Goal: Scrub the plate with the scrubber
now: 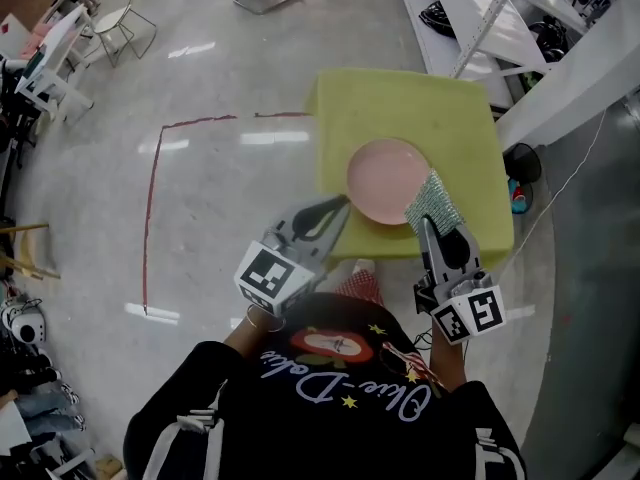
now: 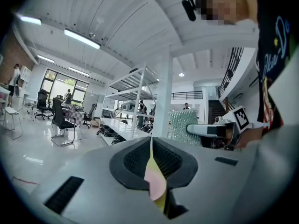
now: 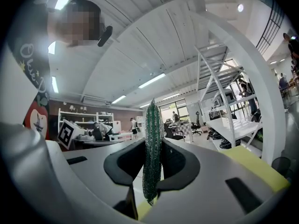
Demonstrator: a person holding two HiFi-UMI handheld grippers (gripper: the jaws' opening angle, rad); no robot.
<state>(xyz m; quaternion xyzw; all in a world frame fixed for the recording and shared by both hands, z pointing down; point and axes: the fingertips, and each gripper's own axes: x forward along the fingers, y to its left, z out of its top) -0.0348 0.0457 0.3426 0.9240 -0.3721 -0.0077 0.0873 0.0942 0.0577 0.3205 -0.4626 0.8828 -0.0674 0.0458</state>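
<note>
A round pink plate (image 1: 385, 178) lies on a yellow-green table top (image 1: 400, 103). My left gripper (image 1: 342, 204) reaches in from the lower left and is shut on the plate's left rim. In the left gripper view the rim shows as a thin pink sliver (image 2: 154, 181) pinched between the dark pads (image 2: 135, 161). My right gripper (image 1: 430, 224) is shut on a green glittery scrubber (image 1: 432, 201), which rests at the plate's lower right edge. Seen edge-on in the right gripper view, the scrubber (image 3: 152, 148) stands upright between the pads. Across in the left gripper view, the scrubber (image 2: 183, 125) is also visible.
White metal shelving (image 1: 520, 28) stands close behind and to the right of the table. A red tape line (image 1: 152, 198) marks the floor at left. Chairs (image 1: 115, 18) and clutter (image 1: 25, 328) sit along the left side. A thin cable (image 1: 560, 193) runs over the floor at right.
</note>
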